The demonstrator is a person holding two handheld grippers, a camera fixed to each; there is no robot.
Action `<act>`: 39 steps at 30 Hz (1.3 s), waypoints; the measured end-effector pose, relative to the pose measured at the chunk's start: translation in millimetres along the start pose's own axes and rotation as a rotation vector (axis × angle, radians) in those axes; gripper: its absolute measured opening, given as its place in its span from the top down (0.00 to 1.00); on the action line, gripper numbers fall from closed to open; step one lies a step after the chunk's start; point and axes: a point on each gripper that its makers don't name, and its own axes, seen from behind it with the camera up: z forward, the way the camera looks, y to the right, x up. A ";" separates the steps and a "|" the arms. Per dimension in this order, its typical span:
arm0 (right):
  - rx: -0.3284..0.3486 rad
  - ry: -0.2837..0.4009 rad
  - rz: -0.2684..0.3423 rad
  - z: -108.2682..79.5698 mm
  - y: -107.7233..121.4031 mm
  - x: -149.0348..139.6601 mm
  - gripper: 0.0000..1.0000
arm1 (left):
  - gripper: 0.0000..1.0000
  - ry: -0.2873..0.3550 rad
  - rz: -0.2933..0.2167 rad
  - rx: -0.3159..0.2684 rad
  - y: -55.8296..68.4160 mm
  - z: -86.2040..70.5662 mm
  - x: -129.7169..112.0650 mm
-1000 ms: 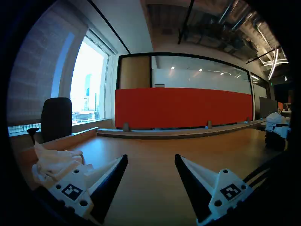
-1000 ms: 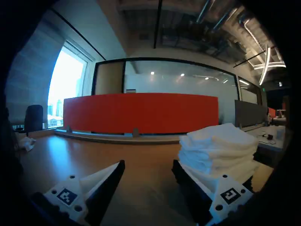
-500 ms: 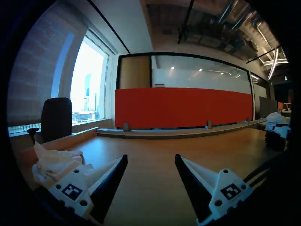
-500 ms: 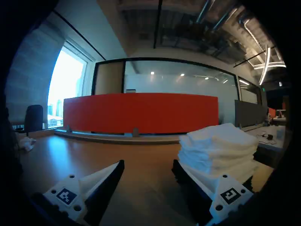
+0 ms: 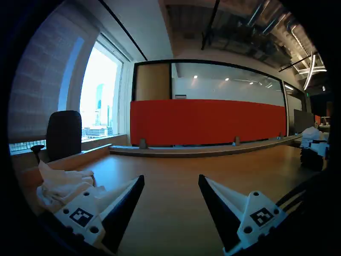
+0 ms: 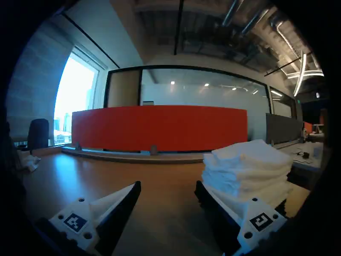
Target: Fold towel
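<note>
In the left gripper view, a crumpled white towel [image 5: 59, 183] lies on the wooden table [image 5: 179, 170] at the left, just beyond the left finger. My left gripper [image 5: 170, 179] is open and low over the table with nothing between its fingers. In the right gripper view, a stack of folded white towels [image 6: 247, 168] stands on the table to the right, right behind the right finger. My right gripper [image 6: 167, 185] is open and holds nothing. The crumpled towel [image 6: 29, 161] shows small at the far left there. The folded stack [image 5: 313, 138] shows at the far right of the left gripper view.
A red divider panel [image 5: 207, 121] runs along the table's far edge, with a glass wall behind. A black office chair [image 5: 64, 134] stands by the window at left. A grey partition [image 6: 283, 128] and another desk with small items lie at the right.
</note>
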 end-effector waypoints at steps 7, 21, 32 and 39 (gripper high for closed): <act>0.000 0.000 0.000 -0.2 -0.6 0.2 0.00 | 0.06 -0.001 0.000 0.000 -0.5 -0.9 2.5; 0.000 0.000 0.000 0.2 -0.7 -0.3 0.00 | 0.06 -0.002 0.001 0.000 -0.7 -2.5 6.0; 0.000 0.000 0.000 0.1 -0.7 0.3 0.00 | 0.06 -0.002 0.000 0.000 -1.0 -3.4 7.0; 0.000 0.000 0.000 0.5 -0.6 0.5 0.00 | 0.06 -0.003 -0.002 0.000 -2.2 -3.7 6.1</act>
